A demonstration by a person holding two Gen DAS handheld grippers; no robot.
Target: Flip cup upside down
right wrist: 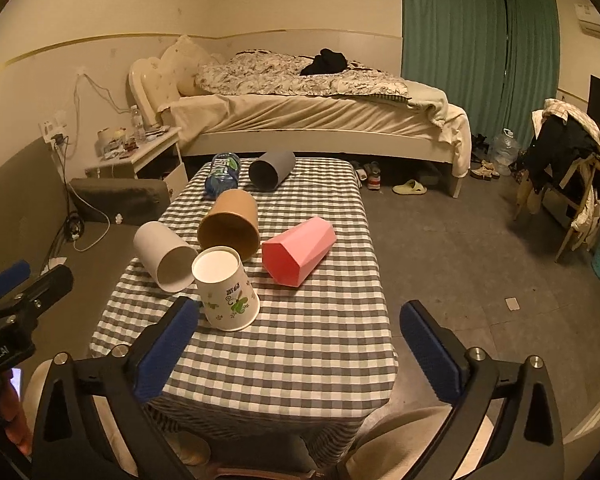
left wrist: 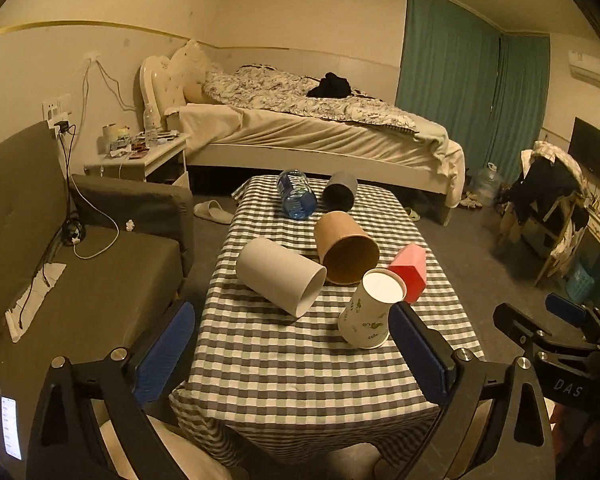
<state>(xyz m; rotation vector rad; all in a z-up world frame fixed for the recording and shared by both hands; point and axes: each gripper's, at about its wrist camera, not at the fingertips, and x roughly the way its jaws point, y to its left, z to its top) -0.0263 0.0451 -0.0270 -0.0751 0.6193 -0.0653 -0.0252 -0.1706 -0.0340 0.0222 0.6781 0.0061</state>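
On the checked-cloth table, the floral-printed white paper cup stood upside down, base up, near the front, just beside the lying white cylindrical cup. Both the left gripper and right gripper hung wide open, holding nothing.

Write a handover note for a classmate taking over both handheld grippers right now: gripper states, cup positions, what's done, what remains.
Left gripper: open, empty, short of the cups.
Right gripper: open, empty, near the table's front edge.
White floral-print paper cup: already upside down, wide rim on the checked tablecloth.
Lying on their sides: plain white cup, brown paper cup, pink faceted cup, grey cup.
Left: probably upending those next.
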